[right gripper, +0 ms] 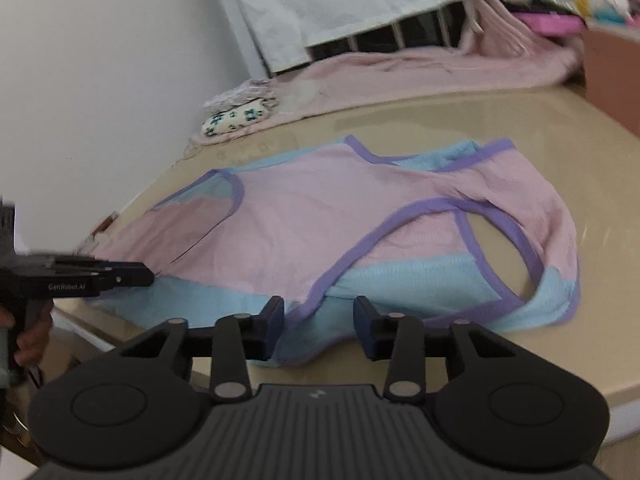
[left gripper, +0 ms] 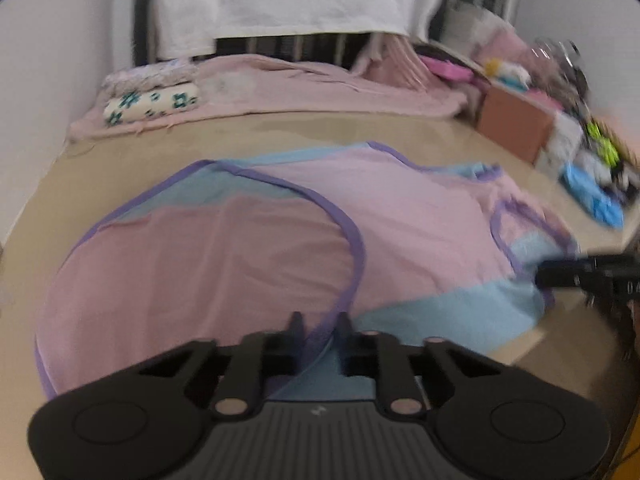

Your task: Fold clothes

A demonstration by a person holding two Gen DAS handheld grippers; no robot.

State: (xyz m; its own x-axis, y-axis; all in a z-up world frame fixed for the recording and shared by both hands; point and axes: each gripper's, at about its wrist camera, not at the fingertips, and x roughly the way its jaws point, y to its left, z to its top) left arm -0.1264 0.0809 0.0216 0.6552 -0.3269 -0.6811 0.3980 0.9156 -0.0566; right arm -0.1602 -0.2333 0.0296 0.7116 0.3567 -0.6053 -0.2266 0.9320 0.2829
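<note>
— Where is the garment being kept?

— The pink and blue top (right gripper: 340, 216) is being spread flat on the beige table (right gripper: 460, 116), its near hem being reached over the table's edge.

— And the grippers?

— Purple trim is being pinched by the nearly closed left gripper (left gripper: 319, 326). The right gripper (right gripper: 319, 312) is being held apart at the blue hem, nothing being clamped.

One pink-and-blue sleeveless garment with purple trim (right gripper: 320, 216), two black two-finger grippers (left gripper: 318, 330) (right gripper: 319, 316), one folded floral cloth (left gripper: 150, 106) far ahead.
</note>
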